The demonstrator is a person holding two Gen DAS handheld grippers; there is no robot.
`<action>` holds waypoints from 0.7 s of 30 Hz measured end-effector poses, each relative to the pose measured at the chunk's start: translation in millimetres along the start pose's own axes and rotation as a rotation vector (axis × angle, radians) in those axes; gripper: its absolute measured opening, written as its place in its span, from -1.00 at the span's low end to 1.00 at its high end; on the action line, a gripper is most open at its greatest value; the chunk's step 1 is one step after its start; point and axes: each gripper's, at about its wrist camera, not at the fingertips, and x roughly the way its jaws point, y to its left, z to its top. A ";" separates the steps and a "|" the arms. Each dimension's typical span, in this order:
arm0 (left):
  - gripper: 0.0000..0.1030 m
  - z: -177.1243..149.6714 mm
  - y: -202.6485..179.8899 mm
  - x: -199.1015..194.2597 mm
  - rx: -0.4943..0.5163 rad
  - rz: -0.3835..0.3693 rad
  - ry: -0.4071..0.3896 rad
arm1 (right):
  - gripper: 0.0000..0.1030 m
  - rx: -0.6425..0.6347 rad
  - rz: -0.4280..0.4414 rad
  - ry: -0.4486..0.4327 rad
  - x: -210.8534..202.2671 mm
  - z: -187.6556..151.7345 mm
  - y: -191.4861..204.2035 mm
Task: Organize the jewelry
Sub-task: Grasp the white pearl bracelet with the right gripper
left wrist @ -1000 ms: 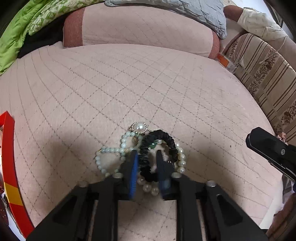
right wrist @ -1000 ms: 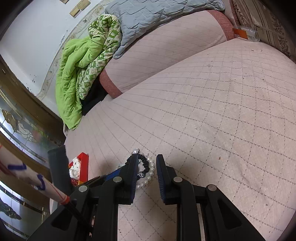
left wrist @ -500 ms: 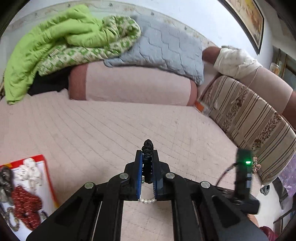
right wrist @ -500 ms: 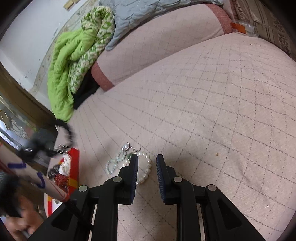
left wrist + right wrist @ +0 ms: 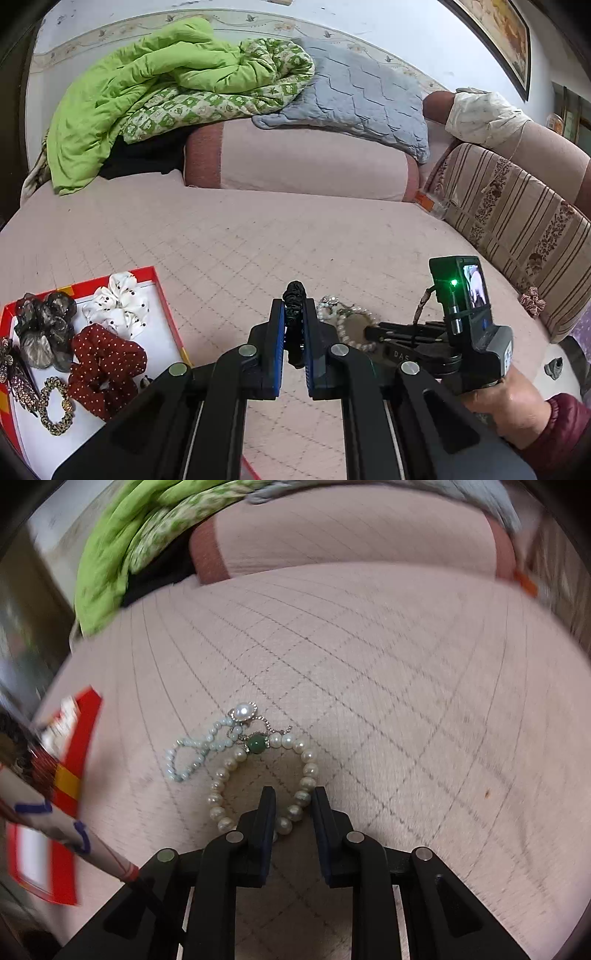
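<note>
Left gripper (image 5: 293,325): clamped on a black scrunchie (image 5: 294,301), held upright between the blue pads above the bed (image 5: 258,236). Right gripper (image 5: 293,805): parted, lowered over a white pearl bracelet (image 5: 258,779), one finger inside the loop and one outside, with the beads of its near right side between them; contact with the beads not determinable.

Surface: pink quilted bed cover with a diamond stitch pattern. Beside the pearl bracelet, touching it at the far end: a green bead (image 5: 255,744), a strand of pale blue-green beads (image 5: 192,755) and a round pearl ornament (image 5: 244,712) in a sparkling setting.

Left edge of the bed: red-rimmed tray (image 5: 162,295) with white floor, holding a white dotted scrunchie (image 5: 116,306), a dark red dotted scrunchie (image 5: 103,365), a grey-brown sheer scrunchie (image 5: 44,328) and a small patterned hair tie (image 5: 55,406).

Room: pink bolster (image 5: 303,158) across the far side of the bed, with a green quilt (image 5: 147,92) and a grey quilted blanket (image 5: 358,96) piled on it. Striped sofa back (image 5: 517,229) along the right. White wall behind, framed picture (image 5: 495,33) at upper right.
</note>
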 end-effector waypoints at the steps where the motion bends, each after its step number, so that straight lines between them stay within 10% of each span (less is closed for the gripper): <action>1: -0.83 -1.2 0.9 -0.2 -0.002 0.001 -0.003 | -0.69 -0.010 -0.022 0.000 0.3 -0.6 1.9; 21: -0.83 -14.1 4.5 23.8 0.023 0.006 0.023 | -0.81 0.063 0.112 -0.321 -69.7 6.9 -10.5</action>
